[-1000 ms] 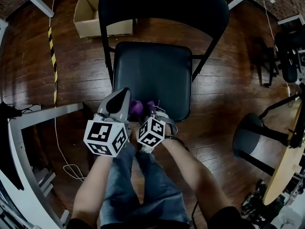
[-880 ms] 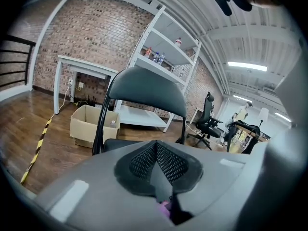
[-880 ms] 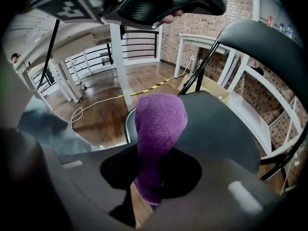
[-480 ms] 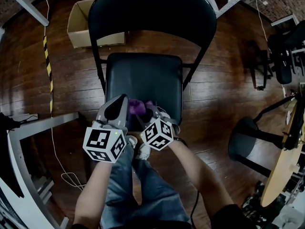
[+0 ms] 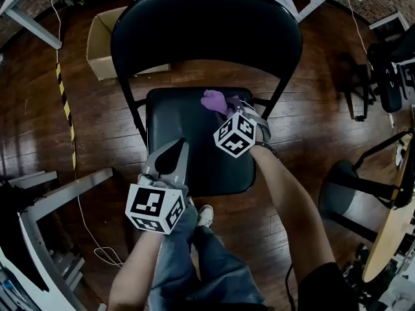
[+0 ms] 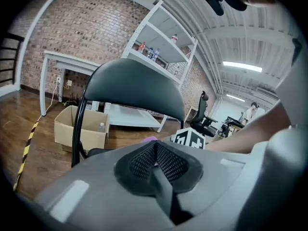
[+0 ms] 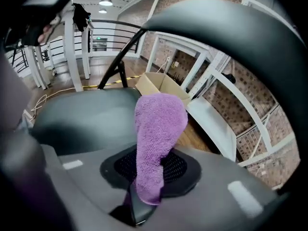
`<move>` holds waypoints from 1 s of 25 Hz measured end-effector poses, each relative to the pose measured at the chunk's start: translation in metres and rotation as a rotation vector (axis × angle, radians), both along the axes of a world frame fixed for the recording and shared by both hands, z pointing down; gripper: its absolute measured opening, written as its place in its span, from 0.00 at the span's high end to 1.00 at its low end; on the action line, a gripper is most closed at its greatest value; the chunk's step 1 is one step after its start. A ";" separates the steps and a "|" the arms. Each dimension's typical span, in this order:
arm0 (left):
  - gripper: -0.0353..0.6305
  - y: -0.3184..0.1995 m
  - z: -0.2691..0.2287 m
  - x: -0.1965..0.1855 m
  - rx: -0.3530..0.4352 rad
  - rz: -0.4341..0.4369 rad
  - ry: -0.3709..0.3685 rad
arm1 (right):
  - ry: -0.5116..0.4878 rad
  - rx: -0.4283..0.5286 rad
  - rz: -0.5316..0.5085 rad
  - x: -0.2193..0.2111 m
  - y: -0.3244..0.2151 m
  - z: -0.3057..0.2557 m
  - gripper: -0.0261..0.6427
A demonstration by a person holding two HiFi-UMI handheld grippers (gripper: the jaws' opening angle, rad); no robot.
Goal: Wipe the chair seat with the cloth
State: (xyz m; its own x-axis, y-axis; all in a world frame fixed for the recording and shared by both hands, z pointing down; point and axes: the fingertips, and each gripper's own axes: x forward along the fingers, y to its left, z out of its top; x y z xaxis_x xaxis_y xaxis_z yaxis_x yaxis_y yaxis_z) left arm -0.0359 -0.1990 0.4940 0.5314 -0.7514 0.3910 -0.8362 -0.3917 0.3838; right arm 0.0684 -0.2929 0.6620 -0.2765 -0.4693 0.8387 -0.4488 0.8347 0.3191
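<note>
A black folding chair stands before me, its seat [image 5: 194, 141] dark and padded, its backrest [image 5: 207, 28] curved above. My right gripper [image 5: 227, 105] is shut on a purple cloth [image 5: 213, 100], which sits on the seat's back right corner. In the right gripper view the purple cloth [image 7: 156, 143] sticks out from between the pads over the seat [image 7: 82, 117]. My left gripper [image 5: 170, 157] hovers over the seat's front left part, jaws shut with nothing between them. In the left gripper view its pads [image 6: 154, 160] meet and the backrest [image 6: 134, 88] rises ahead.
An open cardboard box [image 5: 107, 37] lies on the wooden floor behind the chair's left side. A metal frame [image 5: 58, 196] runs along the left. A black stool base [image 5: 350, 193] and a round table edge [image 5: 395, 225] are at the right. My legs [image 5: 194, 264] are just before the seat.
My right gripper carried the purple cloth from the seat's front edge to its back right corner. The left gripper stayed near the front left. The view shifted slightly toward the chair.
</note>
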 end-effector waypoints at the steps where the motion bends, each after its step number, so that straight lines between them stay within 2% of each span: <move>1: 0.94 -0.005 0.001 0.000 -0.001 0.008 -0.003 | 0.021 -0.006 0.000 0.003 -0.007 0.009 0.84; 7: 0.94 -0.024 0.014 -0.006 0.004 0.087 -0.052 | 0.135 0.013 0.026 0.013 -0.056 0.039 0.84; 13: 0.94 -0.029 0.024 -0.009 -0.015 0.093 -0.066 | 0.145 0.013 -0.002 0.013 -0.048 0.043 0.84; 18: 0.94 -0.017 0.020 0.005 -0.017 0.097 -0.050 | 0.108 0.000 -0.017 0.008 -0.008 0.038 0.84; 22: 0.94 -0.002 0.018 0.013 -0.017 0.088 -0.042 | 0.081 -0.026 -0.072 0.001 0.053 0.039 0.84; 25: 0.94 0.009 0.015 0.016 -0.024 0.069 -0.018 | 0.037 -0.058 -0.073 -0.007 0.099 0.039 0.84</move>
State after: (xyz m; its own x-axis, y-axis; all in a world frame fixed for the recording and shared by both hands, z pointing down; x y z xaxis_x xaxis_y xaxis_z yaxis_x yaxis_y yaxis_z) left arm -0.0196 -0.1902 0.5088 0.5747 -0.7033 0.4184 -0.8142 -0.4399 0.3789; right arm 0.0619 -0.1939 0.7009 -0.2763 -0.3988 0.8744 -0.3744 0.8826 0.2843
